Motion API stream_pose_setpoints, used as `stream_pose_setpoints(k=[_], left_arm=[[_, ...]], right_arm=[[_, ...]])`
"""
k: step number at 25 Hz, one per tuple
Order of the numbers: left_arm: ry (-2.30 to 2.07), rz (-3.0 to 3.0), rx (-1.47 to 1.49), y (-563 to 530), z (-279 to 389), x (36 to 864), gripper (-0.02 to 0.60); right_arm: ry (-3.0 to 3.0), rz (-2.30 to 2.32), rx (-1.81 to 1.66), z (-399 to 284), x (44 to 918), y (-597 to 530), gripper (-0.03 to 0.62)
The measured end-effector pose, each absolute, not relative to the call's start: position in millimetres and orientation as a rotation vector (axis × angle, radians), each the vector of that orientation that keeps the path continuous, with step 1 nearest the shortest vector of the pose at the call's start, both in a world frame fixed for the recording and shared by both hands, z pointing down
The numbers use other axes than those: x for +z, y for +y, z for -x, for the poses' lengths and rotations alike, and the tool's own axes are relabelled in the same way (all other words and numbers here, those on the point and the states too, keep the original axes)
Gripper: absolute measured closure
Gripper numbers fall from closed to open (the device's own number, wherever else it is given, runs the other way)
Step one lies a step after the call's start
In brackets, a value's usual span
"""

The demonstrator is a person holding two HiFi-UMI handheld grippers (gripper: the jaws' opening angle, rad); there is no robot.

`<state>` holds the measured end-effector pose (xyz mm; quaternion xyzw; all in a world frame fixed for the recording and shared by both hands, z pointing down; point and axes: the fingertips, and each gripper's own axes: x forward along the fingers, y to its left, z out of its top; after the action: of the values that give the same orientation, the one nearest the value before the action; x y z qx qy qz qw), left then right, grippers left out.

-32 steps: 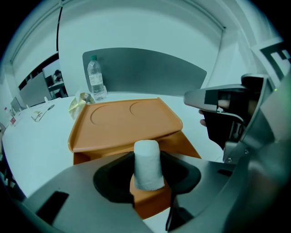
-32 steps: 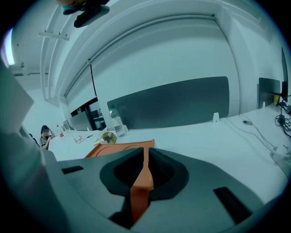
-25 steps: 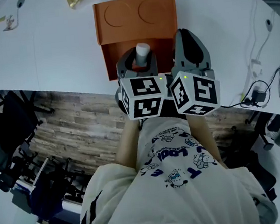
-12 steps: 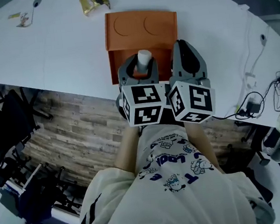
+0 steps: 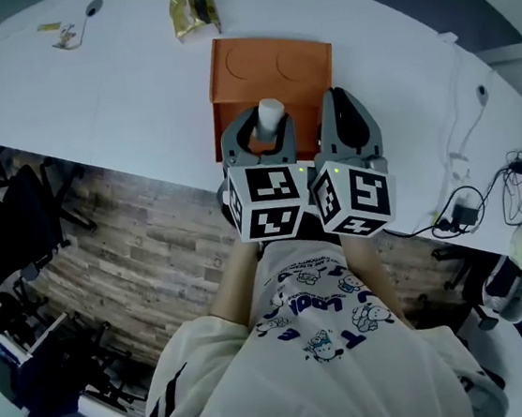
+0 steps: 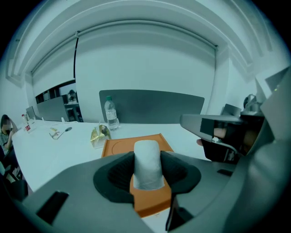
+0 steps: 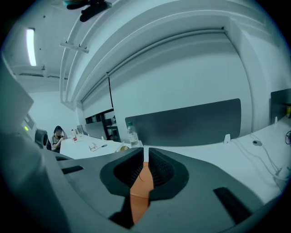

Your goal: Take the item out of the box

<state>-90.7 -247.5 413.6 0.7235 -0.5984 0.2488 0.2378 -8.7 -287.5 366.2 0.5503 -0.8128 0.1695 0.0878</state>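
Clamped upright between the dark pads of the left gripper (image 6: 146, 172): a white cylinder (image 6: 146, 157), rounded top poking above the jaws. Held over the near part of the orange box (image 5: 268, 70); impossible to tell whether its lower end touches the box. Pressed on both sides by the pads, no gap showing.

Just right of the cylinder, at the right side of the box: the right gripper (image 7: 144, 175), narrowed down to a slit. Filled with orange from the box, that slit, so closed on the box's right wall as far as can be seen. Side by side with the left gripper, marker cubes nearly touching at the box's near end.

On the far half of the box, an open flat lid with two round impressions. Under the box, a white table (image 5: 114, 89). Just beyond the far left corner of the box, a crumpled gold wrapper (image 5: 192, 13); a little farther behind, a clear water bottle (image 6: 110, 113). Well to the right of the box, near the table edge, loose cables (image 5: 469, 210).
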Motion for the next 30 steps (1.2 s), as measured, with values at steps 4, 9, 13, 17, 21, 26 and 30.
stream_pose_setpoints(k=[4,9,13,17,21,26,30], left_arm=[[-1.683,-1.989,0.648,-245.5,96.7,400.0,0.393],[-1.724,-2.007,0.606,-244.0,101.3,382.5,0.393],[-1.757,-2.023,0.578,-241.1,105.0,368.3,0.393],[-1.793,-2.037,0.562,-239.0,107.2,354.5,0.393],[-1.818,-2.059,0.528,-234.0,108.8,342.4,0.393],[-1.846,-2.085,0.5,-228.9,110.0,329.1,0.393],[-1.876,-2.104,0.457,-223.9,108.4,317.7,0.393]], right_arm=[[-2.443,-1.632,0.478,11.9,356.1,-282.7,0.54],[-2.466,-1.626,0.425,15.9,341.6,-278.0,0.54],[-2.488,-1.622,0.393,20.4,331.0,-272.3,0.54],[-2.504,-1.62,0.377,21.3,323.6,-266.6,0.54],[-2.512,-1.622,0.357,22.0,317.0,-261.6,0.54],[-2.525,-1.627,0.327,22.6,308.0,-257.0,0.54],[-2.53,-1.628,0.309,19.8,303.1,-251.7,0.54]])
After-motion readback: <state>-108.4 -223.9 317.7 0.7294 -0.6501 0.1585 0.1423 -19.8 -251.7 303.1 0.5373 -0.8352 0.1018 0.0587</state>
